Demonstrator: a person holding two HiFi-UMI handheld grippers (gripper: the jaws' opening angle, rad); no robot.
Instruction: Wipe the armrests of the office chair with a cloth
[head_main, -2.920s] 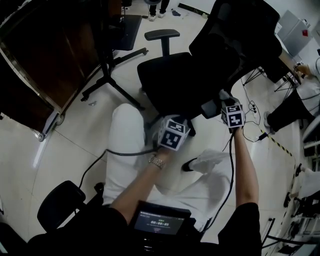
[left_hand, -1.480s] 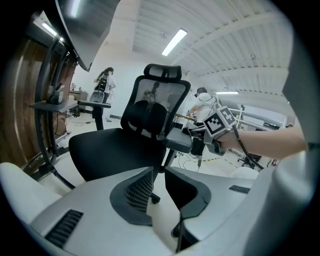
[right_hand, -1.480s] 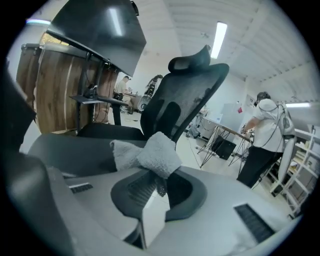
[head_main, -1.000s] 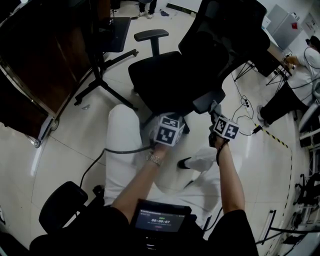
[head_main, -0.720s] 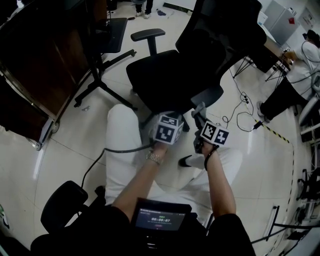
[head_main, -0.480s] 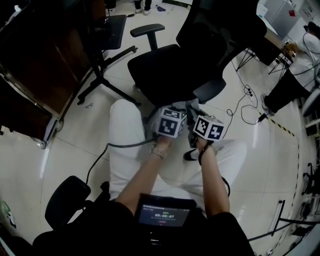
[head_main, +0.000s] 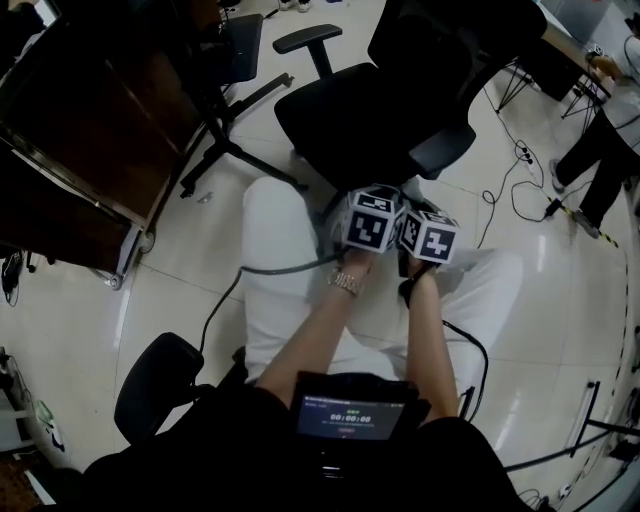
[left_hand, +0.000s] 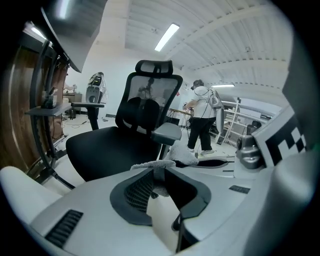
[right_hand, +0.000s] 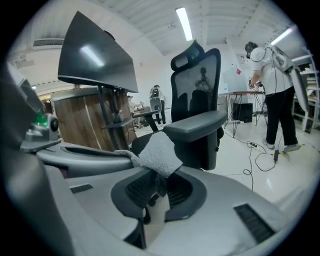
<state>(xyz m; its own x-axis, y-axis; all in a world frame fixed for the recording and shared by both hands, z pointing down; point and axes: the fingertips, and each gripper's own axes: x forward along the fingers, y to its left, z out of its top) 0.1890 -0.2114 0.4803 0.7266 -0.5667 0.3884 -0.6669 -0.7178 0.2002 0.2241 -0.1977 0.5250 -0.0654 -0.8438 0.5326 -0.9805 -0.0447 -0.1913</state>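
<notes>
Just short of the black office chair (head_main: 345, 125), above the person's white trousers (head_main: 280, 240), the left gripper (left_hand: 155, 176) and the right gripper (right_hand: 156, 187) sit side by side. Their marker cubes almost touch in the head view. A grey-white terry cloth (right_hand: 159, 151) bridges the two. The right gripper's jaws are pinched on one bunched end, and the cloth runs off to that view's left, toward the other gripper's body. In the left gripper view the same cloth (left_hand: 186, 156) drapes across from the right. A narrow fold of it drops between that gripper's jaws, which are pressed onto it. The chair's near armrest (head_main: 443, 150), a dark grey padded bar, stands just beyond the cloth; no view settles whether they touch. The far armrest (head_main: 307, 38) is well apart on the chair's other side. A bystander in a white top (left_hand: 202, 112) stands in the background.
</notes>
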